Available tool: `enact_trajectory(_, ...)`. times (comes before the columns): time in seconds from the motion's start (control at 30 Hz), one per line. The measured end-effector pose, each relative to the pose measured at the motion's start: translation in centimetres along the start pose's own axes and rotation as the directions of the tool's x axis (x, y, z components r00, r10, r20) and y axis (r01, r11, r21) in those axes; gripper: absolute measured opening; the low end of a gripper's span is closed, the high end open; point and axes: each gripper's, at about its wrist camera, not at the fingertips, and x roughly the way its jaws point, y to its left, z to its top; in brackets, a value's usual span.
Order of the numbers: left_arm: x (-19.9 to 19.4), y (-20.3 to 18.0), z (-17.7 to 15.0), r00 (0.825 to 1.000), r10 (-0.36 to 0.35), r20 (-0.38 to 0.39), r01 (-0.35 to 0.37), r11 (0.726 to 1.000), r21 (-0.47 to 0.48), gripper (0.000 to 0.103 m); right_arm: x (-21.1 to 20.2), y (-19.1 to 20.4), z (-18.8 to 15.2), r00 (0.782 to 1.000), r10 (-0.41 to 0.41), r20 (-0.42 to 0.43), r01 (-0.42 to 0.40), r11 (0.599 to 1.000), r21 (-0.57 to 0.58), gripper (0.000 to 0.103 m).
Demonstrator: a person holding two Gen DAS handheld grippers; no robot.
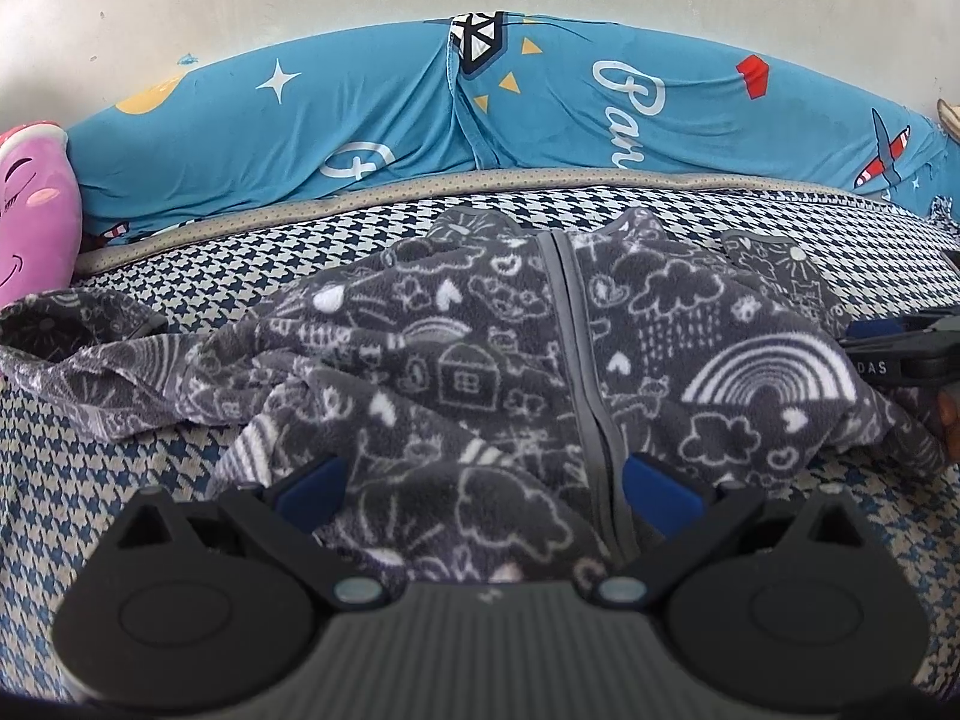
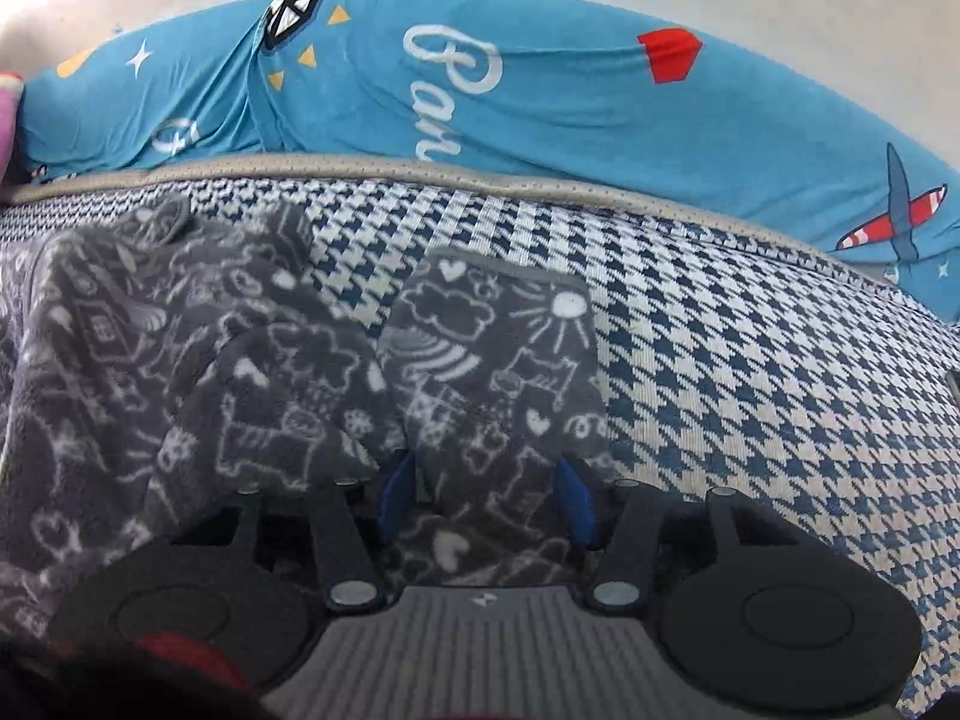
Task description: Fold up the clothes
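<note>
A grey fleece zip-up garment point(image 1: 540, 360) printed with white doodles lies front up on the houndstooth bed cover point(image 1: 60, 510), zipper point(image 1: 579, 324) running away from me. Its left sleeve point(image 1: 78, 348) trails out to the left. My left gripper point(image 1: 486, 483) stands wide open at the near hem, with fabric bulging between its blue pads point(image 1: 318, 480). In the right wrist view, the other sleeve point(image 2: 492, 360) is folded inward, cuff pointing away. My right gripper point(image 2: 485, 495) straddles it, jaws open, blue pads beside the cloth without squeezing it. Its black body point(image 1: 906, 360) shows at the garment's right edge.
A long blue printed bolster point(image 1: 300, 120) runs along the white wall behind the bed. A pink plush toy point(image 1: 36, 222) sits at the far left. Bare houndstooth cover point(image 2: 750, 390) stretches right of the garment.
</note>
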Motion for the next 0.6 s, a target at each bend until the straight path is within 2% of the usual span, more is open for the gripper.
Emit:
enact_trajectory(0.13, 0.0, 0.1, 0.1, 1.0, -0.005, 0.0, 0.005, 1.0, -0.006, 0.103, 0.2, -0.7, 0.5, 1.0, 0.01, -0.013, -0.009, 0.998, 0.062, 0.052)
enact_trajectory(0.27, 0.0, 0.1, 0.1, 1.0, -0.007, -0.003, 0.007, 1.0, -0.009, 0.103, 0.9, -0.3, 0.2, 0.999, -0.001, -0.033, 0.003, 0.999, 0.047, 0.052)
enact_trajectory(0.3, 0.1, 0.1, 0.1, 1.0, -0.006, -0.003, 0.006, 1.0, -0.008, 0.103, 1.0, -0.2, 0.2, 0.999, -0.006, -0.033, 0.007, 0.999, 0.047, 0.049)
enact_trajectory(0.37, 0.2, 0.1, 0.1, 1.0, -0.003, -0.007, 0.003, 1.0, -0.007, 0.103, 0.9, -0.3, 0.4, 1.0, -0.013, -0.028, 0.014, 0.998, 0.063, 0.031)
enact_trajectory(0.4, 0.2, 0.1, 0.2, 1.0, -0.001, -0.009, 0.001, 1.0, -0.007, 0.103, 0.7, -0.5, 0.6, 1.0, -0.016, -0.022, 0.018, 0.997, 0.077, 0.013)
enact_trajectory(0.6, 0.3, 0.1, 0.3, 1.0, 0.003, -0.012, -0.003, 1.0, -0.019, 0.103, -2.0, -2.2, 1.9, 0.991, -0.119, 0.065, 0.106, 0.977, 0.184, 0.012)
